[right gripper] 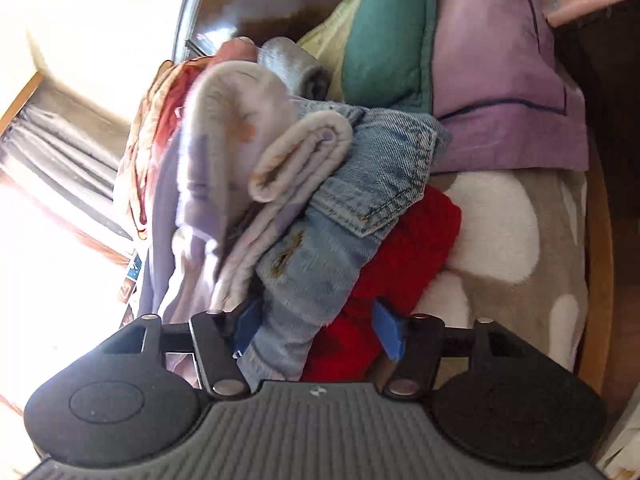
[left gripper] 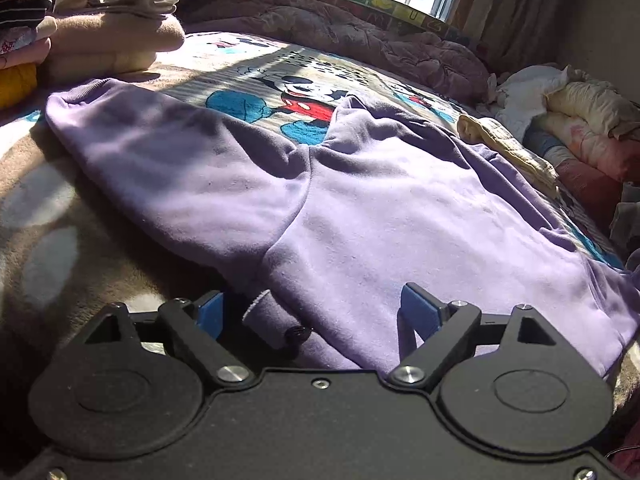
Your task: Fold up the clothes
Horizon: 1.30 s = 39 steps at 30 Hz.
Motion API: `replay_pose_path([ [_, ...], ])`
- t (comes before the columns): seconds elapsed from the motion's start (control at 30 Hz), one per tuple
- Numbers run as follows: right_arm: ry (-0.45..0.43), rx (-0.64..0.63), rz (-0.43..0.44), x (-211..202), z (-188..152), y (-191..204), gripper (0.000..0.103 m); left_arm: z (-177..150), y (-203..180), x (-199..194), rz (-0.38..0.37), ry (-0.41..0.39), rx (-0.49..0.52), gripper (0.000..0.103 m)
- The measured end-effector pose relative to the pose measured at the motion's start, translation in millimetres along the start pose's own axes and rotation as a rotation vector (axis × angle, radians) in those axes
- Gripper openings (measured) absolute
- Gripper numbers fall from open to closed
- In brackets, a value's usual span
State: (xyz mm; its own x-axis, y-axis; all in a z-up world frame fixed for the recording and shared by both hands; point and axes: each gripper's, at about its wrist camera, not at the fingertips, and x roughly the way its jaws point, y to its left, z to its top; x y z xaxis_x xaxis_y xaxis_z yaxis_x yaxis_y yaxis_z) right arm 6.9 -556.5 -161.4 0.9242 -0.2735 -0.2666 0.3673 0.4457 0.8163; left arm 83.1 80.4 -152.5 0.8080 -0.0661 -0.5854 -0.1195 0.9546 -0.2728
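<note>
Left gripper (left gripper: 312, 312): released, jaws wide, low over the near hem, placed to pinch it.
Purple sweatshirt (left gripper: 360, 208): spread flat on the bed (left gripper: 48, 208), one sleeve angled outward, laid out for folding.
Folded stack (left gripper: 108, 36): far corner, left view only.
Right gripper (right gripper: 316, 328): released, straddling the denim garment (right gripper: 360, 184) and red knit (right gripper: 404, 248), not clamping.
Pile: right view only.

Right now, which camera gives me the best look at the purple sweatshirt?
The left wrist view: the purple sweatshirt lies spread across the bed, one sleeve out. The right wrist view shows a clothes pile instead, not the sweatshirt.
</note>
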Motion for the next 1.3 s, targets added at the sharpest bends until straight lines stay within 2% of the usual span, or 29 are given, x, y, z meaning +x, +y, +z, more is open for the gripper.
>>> replay_pose_path([
  [0.1, 0.032, -0.123, 0.047, -23.6, -26.8, 27.5, 0.058, -0.6, -2.5, 1.5, 0.000, -0.001, 0.008, 0.092],
  [0.2, 0.240, -0.313, 0.216, 3.2, -66.3, 76.0, 0.058, -1.4, -4.2, 2.8, 0.002, -0.003, 0.024, 0.094],
  [0.27, 0.380, -0.393, 0.313, 31.4, -90.7, 98.7, 0.058, -1.1, -2.6, 2.3, -0.004, -0.003, 0.019, 0.094],
  [0.3, 0.475, -0.424, 0.346, 51.6, -106.1, 106.8, 0.056, -0.8, -1.5, 1.9, -0.009, -0.002, 0.015, 0.094],
  [0.37, 0.555, -0.532, 0.333, 79.0, -128.8, 114.5, 0.056, -1.1, 0.7, 0.7, -0.019, -0.003, 0.009, 0.093],
  [0.4, 0.536, -0.605, 0.292, 86.4, -133.9, 116.3, 0.056, -1.6, 1.3, 0.1, -0.022, -0.004, 0.013, 0.093],
  [0.43, 0.467, -0.672, 0.226, 90.1, -132.3, 114.0, 0.055, -2.1, 1.6, -0.3, -0.024, -0.005, 0.019, 0.093],
  [0.47, 0.354, -0.713, 0.117, 90.1, -129.1, 108.5, 0.055, -2.6, 1.9, -0.7, -0.026, -0.006, 0.024, 0.093],
  [0.5, 0.252, -0.730, 0.020, 90.1, -124.4, 102.1, 0.050, -2.9, 2.1, -0.9, -0.028, -0.006, 0.029, 0.093],
  [0.53, 0.208, -0.653, -0.017, 90.2, -110.9, 88.8, 0.034, -3.1, 2.4, -1.0, -0.030, -0.007, 0.033, 0.093],
  [0.57, 0.199, -0.566, -0.023, 90.1, -93.2, 67.6, 0.029, -3.3, 2.6, -0.9, -0.032, -0.008, 0.036, 0.093],
  [0.67, 0.185, -0.680, 0.007, 86.0, -104.8, 71.5, 0.034, -3.6, 2.1, 1.0, -0.033, -0.010, 0.037, 0.094],
  [0.77, 0.238, -0.783, 0.138, 79.1, -126.9, 88.7, 0.036, -4.3, -1.4, 2.5, -0.022, -0.010, 0.055, 0.095],
  [0.83, 0.315, -0.843, 0.167, 107.5, -137.1, 112.2, 0.039, -4.1, -2.1, 3.4, -0.020, -0.009, 0.058, 0.096],
  [0.87, 0.327, -0.867, 0.144, 117.7, -139.0, 115.5, 0.039, -3.8, -2.0, 3.9, -0.020, -0.009, 0.056, 0.097],
  [0.9, 0.320, -0.883, 0.074, 128.1, -135.9, 116.2, 0.040, -3.4, -2.1, 4.4, -0.020, -0.009, 0.054, 0.097],
  [0.93, 0.311, -0.840, -0.028, 144.2, -127.5, 110.8, 0.036, -3.2, -2.3, 4.8, -0.019, -0.008, 0.054, 0.097],
  [0.97, 0.310, -0.731, -0.063, 150.5, -113.8, 99.4, 0.027, -3.2, -2.7, 5.0, -0.018, -0.008, 0.053, 0.098],
  [1.0, 0.282, -0.690, -0.085, 145.2, -106.8, 95.6, 0.027, -3.3, -2.8, 5.1, -0.019, -0.009, 0.053, 0.098],
  [1.13, 0.216, -0.760, -0.118, 135.7, -116.5, 108.5, 0.042, -4.3, -3.5, 6.0, -0.024, -0.010, 0.062, 0.101],
  [1.17, 0.234, -0.784, -0.091, 136.5, -120.8, 112.0, 0.042, -4.6, -3.9, 6.3, -0.024, -0.010, 0.067, 0.101],
  [1.23, 0.271, -0.833, -0.053, 139.6, -128.9, 118.2, 0.055, -4.9, -4.8, 6.8, -0.022, -0.010, 0.077, 0.101],
  [1.27, 0.297, -0.854, -0.110, 146.8, -129.2, 116.7, 0.056, -5.1, -5.3, 7.1, -0.020, -0.010, 0.083, 0.101],
  [1.3, 0.310, -0.789, -0.133, 148.7, -120.5, 109.5, 0.057, -4.8, -4.9, 7.1, -0.022, -0.010, 0.079, 0.101],
])
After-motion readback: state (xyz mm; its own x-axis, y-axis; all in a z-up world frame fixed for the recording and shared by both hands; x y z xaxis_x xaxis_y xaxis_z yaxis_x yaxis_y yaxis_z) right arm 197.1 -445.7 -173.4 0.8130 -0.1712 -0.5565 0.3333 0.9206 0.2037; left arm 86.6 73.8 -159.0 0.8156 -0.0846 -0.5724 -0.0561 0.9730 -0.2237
